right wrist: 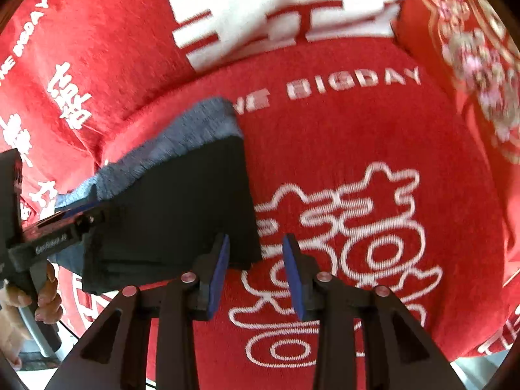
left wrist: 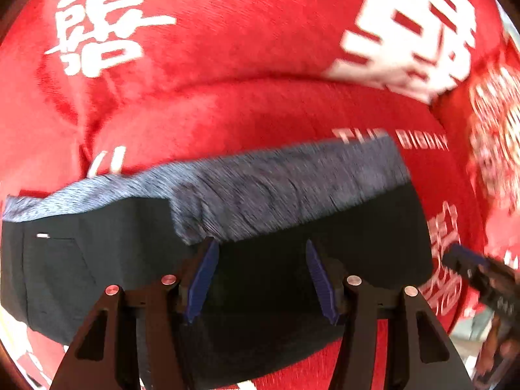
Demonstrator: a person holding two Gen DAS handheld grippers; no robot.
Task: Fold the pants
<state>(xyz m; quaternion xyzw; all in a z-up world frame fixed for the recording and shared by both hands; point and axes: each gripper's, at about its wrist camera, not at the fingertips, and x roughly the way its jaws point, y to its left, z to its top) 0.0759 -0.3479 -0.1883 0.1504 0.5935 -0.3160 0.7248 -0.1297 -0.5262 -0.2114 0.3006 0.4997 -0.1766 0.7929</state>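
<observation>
Two open tongs (left wrist: 261, 243), folded dark pants (left wrist: 97, 260), red plush cover (left wrist: 227, 32)

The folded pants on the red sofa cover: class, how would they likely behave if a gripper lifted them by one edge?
The pants would probably droop, being soft cloth. The folded layers, with the grey lining showing along one edge, would likely slide apart. They may drag on the textured red cover rather than glide.

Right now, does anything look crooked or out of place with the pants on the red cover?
Nothing spilled or damaged. The dark pants lie folded flat on the red cover. Only oddity: the grey waistband is flipped up unevenly along the far edge.
</observation>
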